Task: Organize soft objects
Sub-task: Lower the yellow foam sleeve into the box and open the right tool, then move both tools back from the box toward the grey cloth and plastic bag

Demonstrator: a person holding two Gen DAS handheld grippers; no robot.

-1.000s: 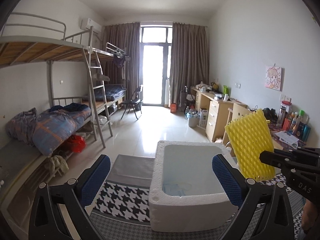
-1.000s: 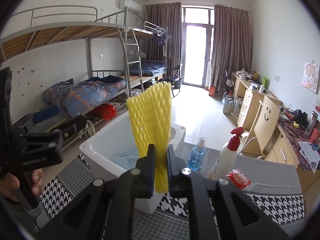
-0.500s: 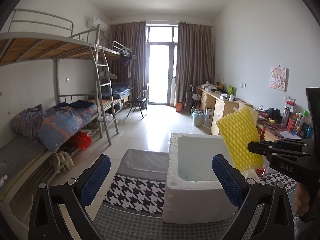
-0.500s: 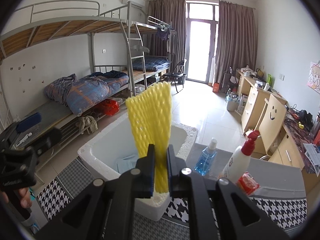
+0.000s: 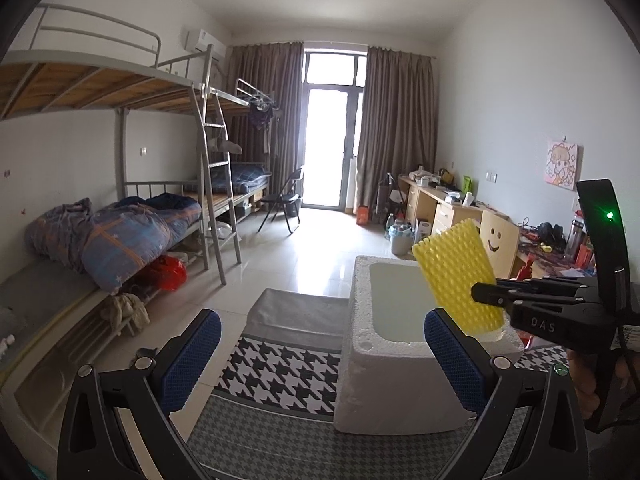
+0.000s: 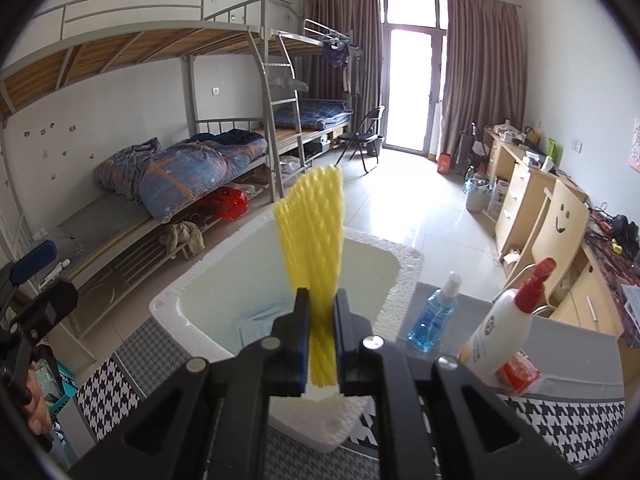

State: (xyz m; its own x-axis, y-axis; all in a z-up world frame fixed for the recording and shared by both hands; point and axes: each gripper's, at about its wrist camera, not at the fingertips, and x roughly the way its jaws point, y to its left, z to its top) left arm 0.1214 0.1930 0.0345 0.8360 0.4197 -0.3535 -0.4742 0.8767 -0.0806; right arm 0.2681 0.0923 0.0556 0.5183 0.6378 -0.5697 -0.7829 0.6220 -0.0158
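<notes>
A yellow foam net sleeve [image 6: 314,240] stands upright, pinched at its lower end by my right gripper [image 6: 322,340], which is shut on it. The sleeve hangs over the near rim of a white styrofoam box [image 6: 404,276]; a pale blue packet [image 6: 256,326] lies on the box floor. In the left wrist view the same sleeve [image 5: 456,276] and right gripper [image 5: 486,294] sit above the box's right rim [image 5: 362,340]. My left gripper [image 5: 322,356] stands open with nothing between its blue pads [image 5: 192,358], just left of and in front of the box.
The box rests on a table with a houndstooth cloth [image 5: 280,368]. A blue spray bottle [image 6: 434,316], a white bottle with a red cap [image 6: 504,328] and a red packet [image 6: 518,372] stand right of the box. Bunk beds [image 5: 120,232] line the left wall, desks [image 5: 444,204] the right.
Both views have pulled back from the box, which now looks smaller and farther right in the left wrist view. The right gripper keeps its grip on the yellow sleeve.
</notes>
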